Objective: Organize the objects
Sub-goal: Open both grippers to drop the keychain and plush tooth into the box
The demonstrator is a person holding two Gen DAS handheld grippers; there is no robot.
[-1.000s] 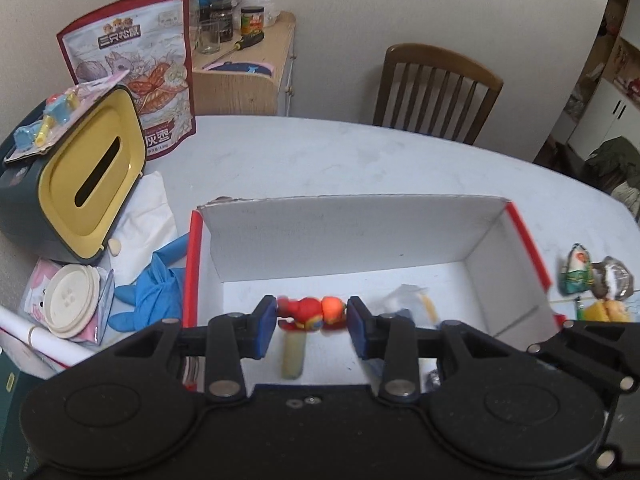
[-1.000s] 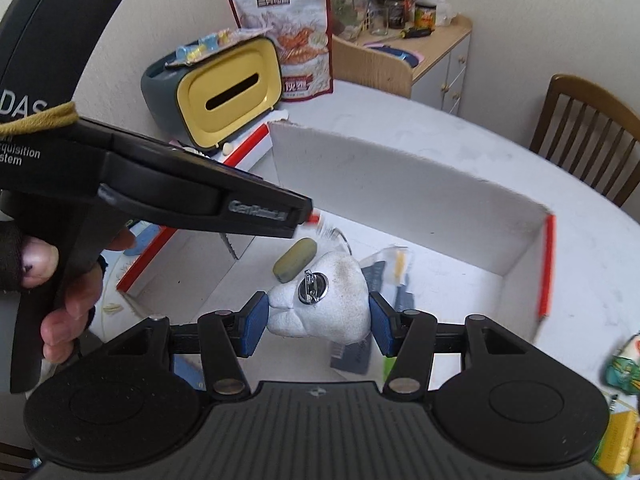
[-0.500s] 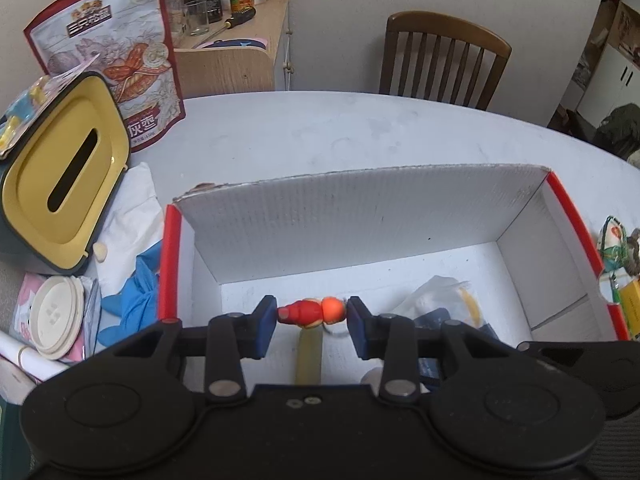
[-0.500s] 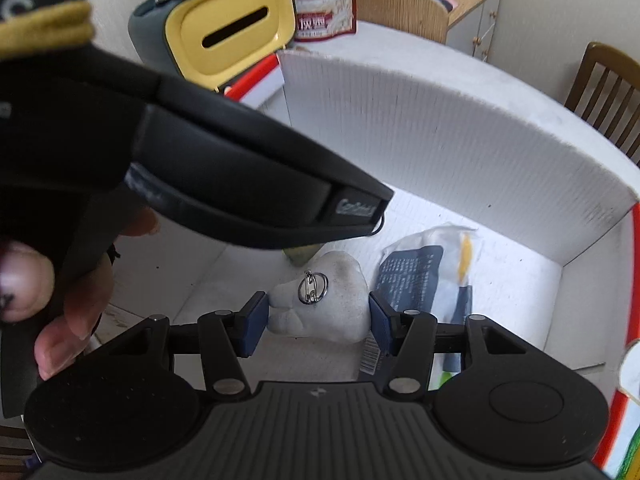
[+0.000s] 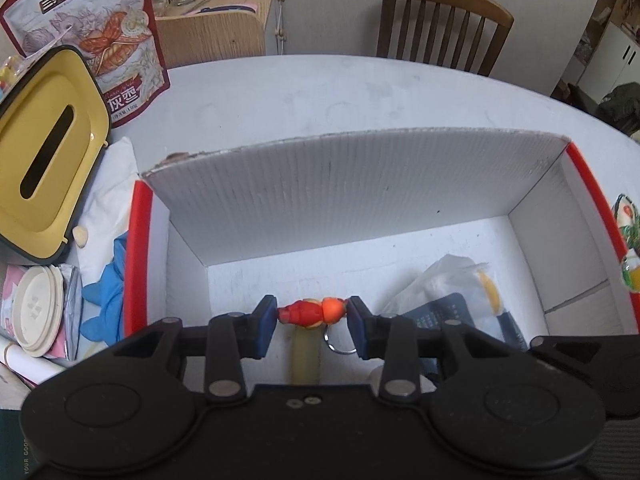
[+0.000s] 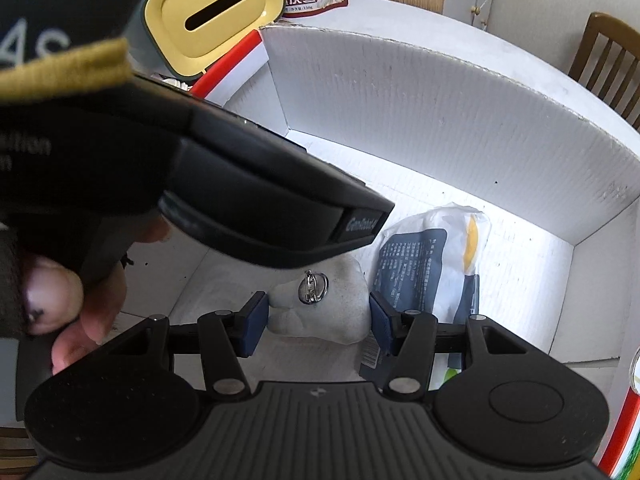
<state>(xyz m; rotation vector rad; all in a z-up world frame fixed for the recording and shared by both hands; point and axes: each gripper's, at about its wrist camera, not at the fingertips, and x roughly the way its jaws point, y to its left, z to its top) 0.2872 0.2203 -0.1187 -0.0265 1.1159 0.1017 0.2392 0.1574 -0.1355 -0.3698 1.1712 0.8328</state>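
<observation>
My left gripper point(image 5: 312, 318) is shut on a small red and orange toy keychain point(image 5: 312, 312) with a metal ring, held inside the white cardboard box point(image 5: 360, 184). A pale yellow-green bar point(image 5: 306, 360) lies on the box floor below it. My right gripper point(image 6: 318, 316) is shut on a white plush tooth point(image 6: 320, 304) with a metal ring, low inside the same box point(image 6: 440, 120). A blue and white packet point(image 6: 432, 264) lies on the box floor to its right; it also shows in the left wrist view point(image 5: 452, 296). The left gripper's body point(image 6: 200, 184) hides the box's left part.
Left of the box are a yellow-lidded tissue box point(image 5: 44, 152), a snack bag point(image 5: 100, 32), a blue glove point(image 5: 106, 296) and a round white lid point(image 5: 36, 310). Snack packets point(image 5: 628, 248) lie right of the box. A wooden chair point(image 5: 444, 24) stands behind the table.
Both grippers have moved forward and down into the box with their objects still held. The box walls now fill more of each view.
</observation>
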